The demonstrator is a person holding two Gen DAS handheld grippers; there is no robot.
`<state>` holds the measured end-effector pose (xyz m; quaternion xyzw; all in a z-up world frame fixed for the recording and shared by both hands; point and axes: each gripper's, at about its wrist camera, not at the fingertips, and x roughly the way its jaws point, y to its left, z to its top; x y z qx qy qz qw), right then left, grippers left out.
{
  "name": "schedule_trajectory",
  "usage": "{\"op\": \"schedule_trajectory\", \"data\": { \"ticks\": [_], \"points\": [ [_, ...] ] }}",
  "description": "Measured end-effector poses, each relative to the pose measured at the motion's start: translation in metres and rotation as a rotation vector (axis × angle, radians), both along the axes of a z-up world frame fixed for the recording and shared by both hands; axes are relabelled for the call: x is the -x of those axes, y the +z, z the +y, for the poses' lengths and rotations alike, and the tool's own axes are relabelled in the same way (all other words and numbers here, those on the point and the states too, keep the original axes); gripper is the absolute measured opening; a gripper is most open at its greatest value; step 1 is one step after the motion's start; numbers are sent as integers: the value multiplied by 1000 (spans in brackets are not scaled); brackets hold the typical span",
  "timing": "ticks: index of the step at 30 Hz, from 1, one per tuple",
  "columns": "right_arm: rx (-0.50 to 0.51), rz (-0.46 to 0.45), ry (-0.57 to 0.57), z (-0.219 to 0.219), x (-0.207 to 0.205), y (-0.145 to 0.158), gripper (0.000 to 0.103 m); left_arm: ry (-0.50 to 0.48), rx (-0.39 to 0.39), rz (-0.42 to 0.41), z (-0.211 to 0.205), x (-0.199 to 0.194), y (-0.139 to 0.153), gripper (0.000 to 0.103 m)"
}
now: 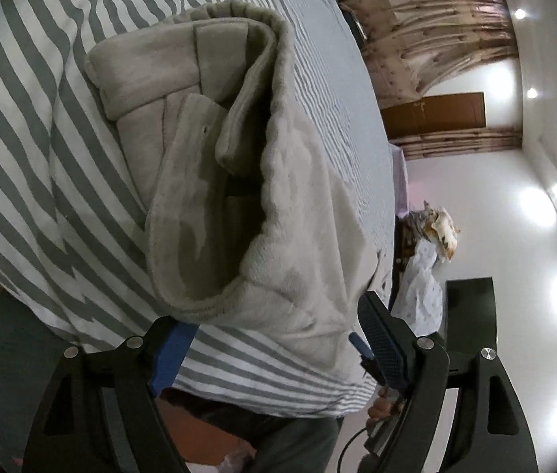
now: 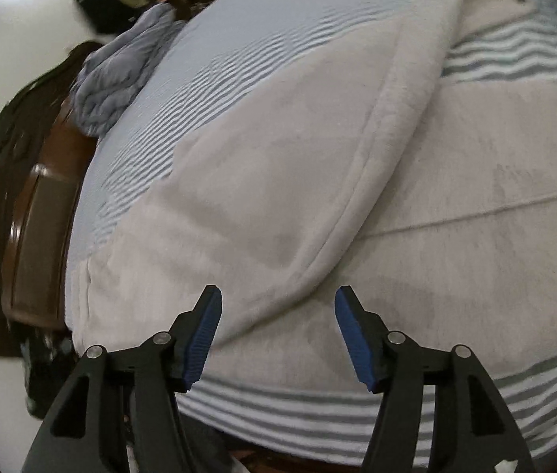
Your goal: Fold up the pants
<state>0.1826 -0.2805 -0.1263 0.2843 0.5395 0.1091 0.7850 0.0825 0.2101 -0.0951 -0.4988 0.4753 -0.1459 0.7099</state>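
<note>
Pants of soft pale-grey fleece [image 1: 215,149] lie on the bed, on a grey-and-white striped bedcover [image 1: 22,126]. In the left wrist view they are bunched, the open waistband gaping toward the camera near the bed's edge. In the right wrist view the same pale fleece pants [image 2: 278,197] spread across the cover, one layer lapped over another along a stitched hem.

The left tool [image 1: 274,339] has its blue-padded fingers spread wide, the fabric's edge between them but not pinched. The right tool [image 2: 278,339] is likewise spread, its pads apart just over the fabric.

Beyond the bed, a crumpled blue-grey cloth [image 2: 120,67] sits at the far edge near a brown wooden headboard [image 2: 38,236]. A wooden door [image 1: 432,114] and patterned curtains [image 1: 428,19] stand against the white wall.
</note>
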Motion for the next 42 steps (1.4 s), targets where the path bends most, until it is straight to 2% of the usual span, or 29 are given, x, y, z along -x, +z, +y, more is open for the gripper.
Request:
{"op": "schedule_trajectory", "data": {
  "ticks": [4,7,9,12,18,22,27,29,32,34,37,42],
  "points": [
    [-7,21,-52,-9,-18,-8,56,31,37,11,1,-6,2,81],
    [-2,27,-77,-17,-30,-13,46,36,21,18,-1,-11,5,81],
    [-13,33,-86,-24,-35,-18,33,53,16,43,-3,-15,4,81],
    [-21,38,-84,-29,-39,-21,20,73,9,72,-6,-19,1,81],
    [-23,39,-91,-38,-42,-26,18,91,-69,95,-12,-20,2,79],
    [-26,45,-101,-41,-47,-28,18,94,-101,137,-17,-27,2,64],
    [-34,57,-106,-43,-57,-31,18,105,-113,199,-20,-38,1,51],
    [-23,55,-92,-42,-59,-30,12,108,-127,222,-21,-40,1,39],
    [-32,34,-81,-44,-59,-27,9,123,-139,238,-17,-45,8,29],
    [-41,17,-76,-44,-59,-20,8,126,-153,231,-17,-48,15,24],
    [-78,-12,-80,-48,-59,-7,7,123,-161,215,-15,-61,31,23],
    [-119,-65,-90,-47,-66,22,7,101,-220,125,-14,-99,70,21]
  ]
}}
